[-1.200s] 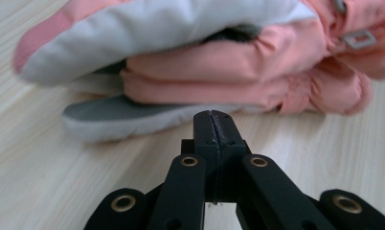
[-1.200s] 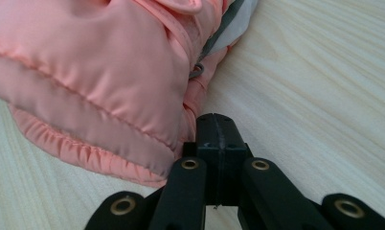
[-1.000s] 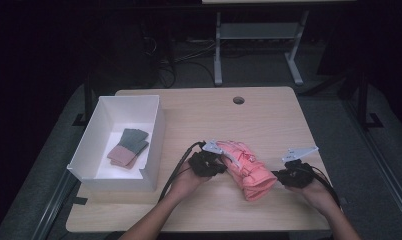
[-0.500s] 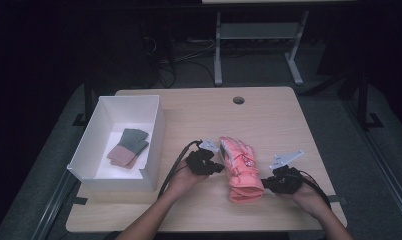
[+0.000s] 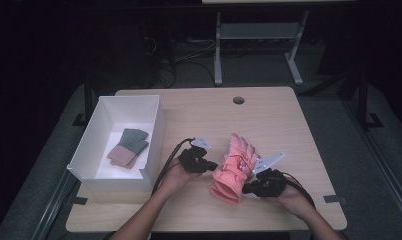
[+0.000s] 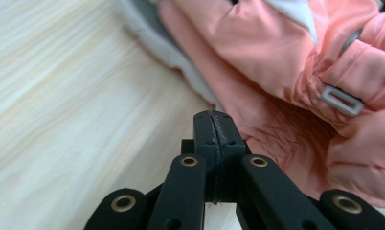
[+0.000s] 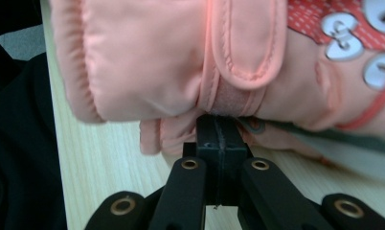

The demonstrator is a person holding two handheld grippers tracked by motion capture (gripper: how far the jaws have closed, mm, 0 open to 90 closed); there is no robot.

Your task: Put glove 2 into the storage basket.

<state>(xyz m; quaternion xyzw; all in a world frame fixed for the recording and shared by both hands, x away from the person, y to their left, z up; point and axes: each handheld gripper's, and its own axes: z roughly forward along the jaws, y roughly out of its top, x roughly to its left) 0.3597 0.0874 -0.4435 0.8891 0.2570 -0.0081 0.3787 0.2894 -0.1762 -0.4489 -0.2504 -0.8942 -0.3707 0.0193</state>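
Glove (image 5: 234,167) lies on table (image 5: 279,120), right of box (image 5: 154,130) holding cloths (image 5: 128,147)

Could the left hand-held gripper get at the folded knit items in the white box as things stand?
Probably yes. The left hand-held gripper is shut on nothing beside the pink glove, and the white box next to it is open-topped, with the knit items lying uncovered; only its side wall must be cleared.

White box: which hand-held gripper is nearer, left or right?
Left. The left hand-held gripper sits just right of the white box, between it and the pink glove. The right hand-held gripper is beyond the glove, farther from the box.
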